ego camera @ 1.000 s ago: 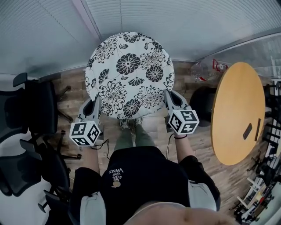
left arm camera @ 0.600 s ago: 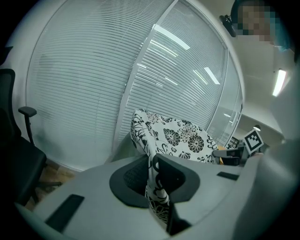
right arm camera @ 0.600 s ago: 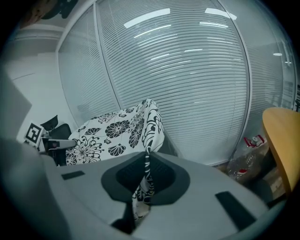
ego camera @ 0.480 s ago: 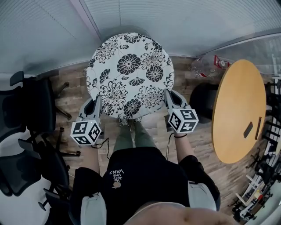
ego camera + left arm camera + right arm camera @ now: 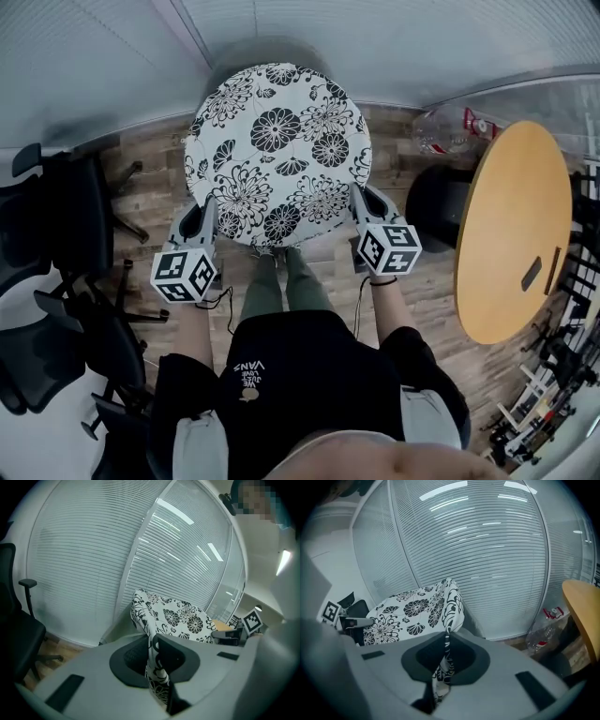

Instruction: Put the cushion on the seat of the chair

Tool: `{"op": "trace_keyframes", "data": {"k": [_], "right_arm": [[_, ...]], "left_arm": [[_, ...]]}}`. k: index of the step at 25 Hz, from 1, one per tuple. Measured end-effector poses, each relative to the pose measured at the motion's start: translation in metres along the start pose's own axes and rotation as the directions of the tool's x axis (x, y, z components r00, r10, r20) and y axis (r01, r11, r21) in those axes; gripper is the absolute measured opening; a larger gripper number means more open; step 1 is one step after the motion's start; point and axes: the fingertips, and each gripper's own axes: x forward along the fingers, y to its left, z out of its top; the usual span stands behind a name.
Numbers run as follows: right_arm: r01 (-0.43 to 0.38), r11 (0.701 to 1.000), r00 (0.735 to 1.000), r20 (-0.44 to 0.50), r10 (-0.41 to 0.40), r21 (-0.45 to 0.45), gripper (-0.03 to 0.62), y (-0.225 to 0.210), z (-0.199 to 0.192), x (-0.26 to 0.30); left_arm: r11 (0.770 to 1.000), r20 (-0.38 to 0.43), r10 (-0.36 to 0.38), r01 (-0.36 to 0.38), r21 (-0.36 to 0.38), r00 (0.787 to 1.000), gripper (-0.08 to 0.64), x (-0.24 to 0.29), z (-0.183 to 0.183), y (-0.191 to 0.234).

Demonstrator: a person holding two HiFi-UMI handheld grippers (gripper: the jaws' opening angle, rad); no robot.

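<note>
A round white cushion [image 5: 277, 155] with black flower print hangs in the air in front of me, over the wooden floor. My left gripper [image 5: 210, 212] is shut on its lower left rim, and my right gripper [image 5: 357, 201] is shut on its lower right rim. In the left gripper view the cushion [image 5: 174, 618] runs edge-on into the closed jaws, with the left gripper [image 5: 157, 667] pinching the fabric. The right gripper view shows the cushion [image 5: 417, 609] the same way, clamped in the right gripper [image 5: 444, 660]. Black office chairs [image 5: 56, 281] stand at the left.
A round wooden table [image 5: 511, 230] is at the right, with a small dark object [image 5: 532, 274] on it. A clear plastic bag [image 5: 450, 131] lies by the glass wall with blinds [image 5: 394, 47]. My legs and feet stand under the cushion.
The cushion and both grippers have shifted slightly upward in the head view; the grip on each side is unchanged.
</note>
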Motion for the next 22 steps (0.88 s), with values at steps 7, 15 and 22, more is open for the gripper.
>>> {"op": "trace_keyframes", "data": {"k": [7, 15, 22], "right_arm": [[0.001, 1.0, 1.0, -0.025, -0.001, 0.002, 0.031, 0.0007, 0.0042, -0.0013], [-0.009, 1.0, 0.999, -0.032, 0.009, -0.005, 0.031, 0.0034, 0.0064, -0.0016], [-0.011, 1.0, 0.999, -0.048, 0.011, -0.009, 0.031, 0.0025, 0.0057, -0.0003]], "left_arm": [[1.0, -0.019, 0.011, -0.011, -0.008, 1.0, 0.04, -0.0025, 0.0037, -0.0024], [0.999, -0.018, 0.017, -0.018, -0.03, 1.0, 0.04, -0.0026, 0.0026, -0.0021], [0.999, -0.03, 0.019, -0.02, -0.037, 0.999, 0.04, -0.0013, 0.0008, -0.0014]]}}
